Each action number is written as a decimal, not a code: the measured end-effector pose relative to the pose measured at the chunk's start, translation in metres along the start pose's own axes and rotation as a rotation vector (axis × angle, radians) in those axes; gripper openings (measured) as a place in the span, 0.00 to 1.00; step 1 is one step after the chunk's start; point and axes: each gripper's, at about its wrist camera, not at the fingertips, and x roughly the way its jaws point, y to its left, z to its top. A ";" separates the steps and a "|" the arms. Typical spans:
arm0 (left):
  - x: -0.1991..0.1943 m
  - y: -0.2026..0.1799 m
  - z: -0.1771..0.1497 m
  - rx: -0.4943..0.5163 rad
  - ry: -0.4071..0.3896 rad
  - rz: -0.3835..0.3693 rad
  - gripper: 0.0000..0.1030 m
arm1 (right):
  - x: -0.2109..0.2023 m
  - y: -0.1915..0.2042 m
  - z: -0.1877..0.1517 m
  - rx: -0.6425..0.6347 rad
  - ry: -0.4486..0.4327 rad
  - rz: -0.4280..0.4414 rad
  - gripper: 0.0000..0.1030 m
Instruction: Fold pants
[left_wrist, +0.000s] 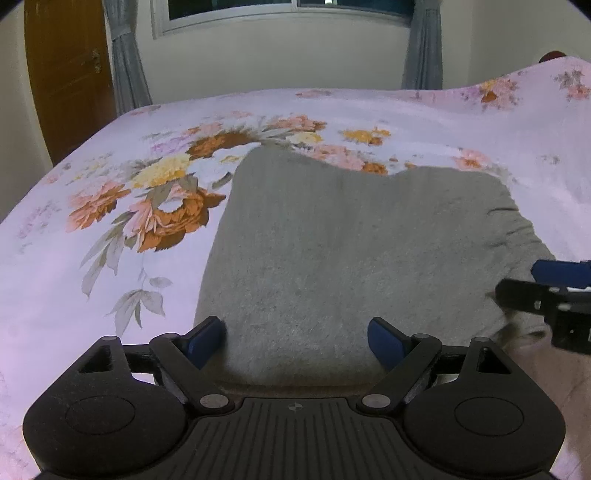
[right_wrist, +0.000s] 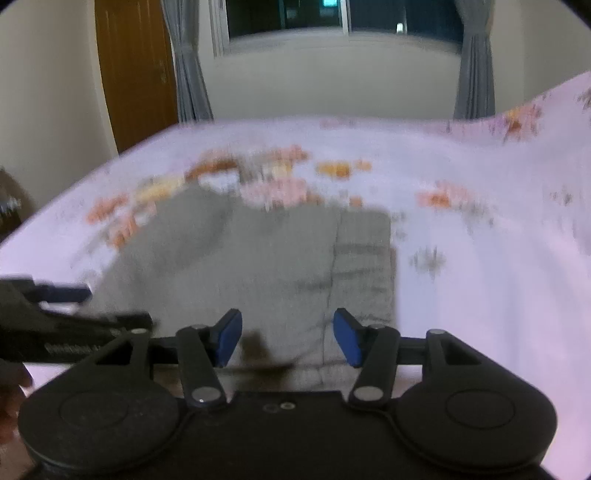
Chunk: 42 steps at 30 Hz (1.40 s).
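Observation:
The grey pants (left_wrist: 351, 251) lie folded in a compact block on the flowered bed sheet (left_wrist: 92, 258). In the right wrist view, which is blurred, the pants (right_wrist: 266, 266) show their ribbed waistband at the right. My left gripper (left_wrist: 297, 341) is open and empty, just above the near edge of the pants. My right gripper (right_wrist: 287, 341) is open and empty over the near edge on the waistband side. It also shows at the right edge of the left wrist view (left_wrist: 546, 288). The left gripper shows at the left of the right wrist view (right_wrist: 74, 306).
The bed sheet rises over a hump at the far right (left_wrist: 535, 85). Behind the bed are a wall with a window (left_wrist: 288, 11), grey curtains (left_wrist: 127, 59) and a brown door (left_wrist: 70, 74).

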 end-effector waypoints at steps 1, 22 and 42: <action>-0.002 0.000 0.000 -0.008 0.001 0.002 0.84 | -0.002 0.001 0.000 0.003 -0.001 0.001 0.54; -0.095 -0.009 -0.009 0.004 0.053 0.063 1.00 | -0.098 -0.006 -0.027 0.262 0.037 0.162 1.00; -0.320 -0.004 -0.058 -0.034 -0.245 -0.017 1.00 | -0.304 0.050 -0.052 0.131 -0.216 -0.045 1.00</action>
